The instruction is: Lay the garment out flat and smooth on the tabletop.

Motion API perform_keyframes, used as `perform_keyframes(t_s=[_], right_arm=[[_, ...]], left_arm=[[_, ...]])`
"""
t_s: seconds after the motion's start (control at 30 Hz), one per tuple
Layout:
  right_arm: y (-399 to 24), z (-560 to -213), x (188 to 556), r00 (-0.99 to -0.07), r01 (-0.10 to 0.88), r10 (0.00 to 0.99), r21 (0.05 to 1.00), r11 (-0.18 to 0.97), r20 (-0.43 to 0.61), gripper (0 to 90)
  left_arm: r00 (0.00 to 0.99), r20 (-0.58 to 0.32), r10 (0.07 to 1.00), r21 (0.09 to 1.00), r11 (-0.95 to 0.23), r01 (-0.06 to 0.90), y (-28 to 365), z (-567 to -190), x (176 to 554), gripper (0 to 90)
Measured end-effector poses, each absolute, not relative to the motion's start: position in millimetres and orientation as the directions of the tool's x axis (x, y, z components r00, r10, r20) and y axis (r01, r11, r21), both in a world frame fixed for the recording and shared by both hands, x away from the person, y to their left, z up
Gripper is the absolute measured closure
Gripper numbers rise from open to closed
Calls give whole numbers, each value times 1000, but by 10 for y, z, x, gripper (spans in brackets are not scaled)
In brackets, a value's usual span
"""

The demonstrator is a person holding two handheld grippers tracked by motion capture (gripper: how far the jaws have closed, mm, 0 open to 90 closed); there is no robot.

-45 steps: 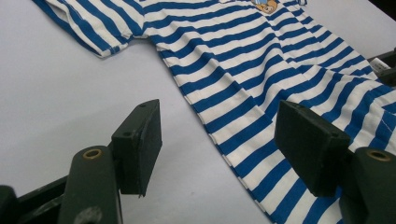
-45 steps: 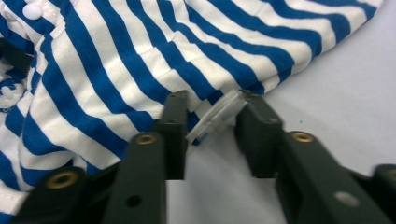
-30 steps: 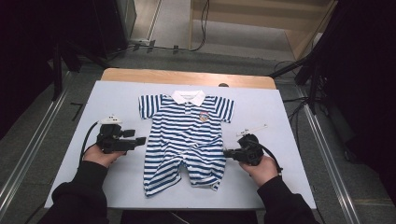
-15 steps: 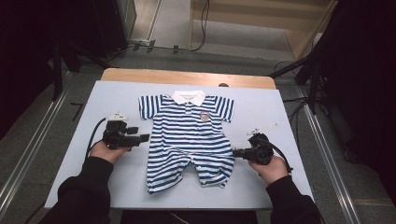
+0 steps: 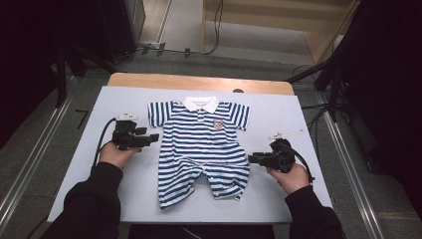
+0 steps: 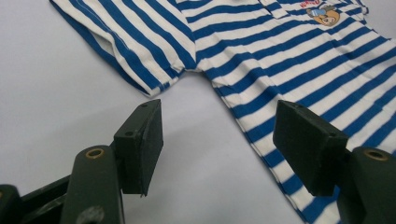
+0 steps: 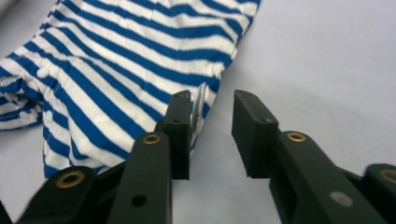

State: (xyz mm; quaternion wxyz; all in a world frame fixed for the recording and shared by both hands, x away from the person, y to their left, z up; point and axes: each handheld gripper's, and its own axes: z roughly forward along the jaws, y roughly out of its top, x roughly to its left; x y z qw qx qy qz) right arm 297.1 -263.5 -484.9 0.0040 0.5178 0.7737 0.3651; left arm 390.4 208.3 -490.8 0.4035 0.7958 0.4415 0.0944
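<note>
Blue-and-white striped romper (image 5: 201, 147), white collar, flat on table (image 5: 124, 199)

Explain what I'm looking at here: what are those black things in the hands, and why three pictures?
A person sits at a table and holds a hand-held grasping tool in each hand; no robot arm is involved. The high view looks down from above the person. The other two pictures come from small cameras riding on each tool, looking along its two black jaws.

A blue-and-white striped baby romper lies flat on the table, collar away from the person.

The left tool is beside the romper's side, below the sleeve, jaws wide open with nothing between them.

The right tool is at the romper's other edge. Its jaws have just been opening; in its own view a fold of the hem stands up beside one jaw, with the gap between the jaws empty. So nothing is held at this moment.
</note>
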Motion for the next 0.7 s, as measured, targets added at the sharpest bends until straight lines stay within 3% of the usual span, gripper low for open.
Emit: perform_keyframes(t_s=[0.13, 0.3, 0.7], right_arm=[[-2633, -4824, 3072, -467, 767, 805, 620, 164, 365, 501], [-2587, -4883, 3325, -471, 745, 820, 645, 171, 326, 429], [-2610, -5059, 4047, -387, 748, 882, 650, 131, 268, 360]], left_arm=[[587, -194, 786, 731, -283, 621, 2063, -4907, 3995, 337], [562, -192, 805, 740, -257, 622, 2074, -4898, 4155, 336], [491, -194, 849, 727, -212, 653, 2041, -5016, 4541, 307]])
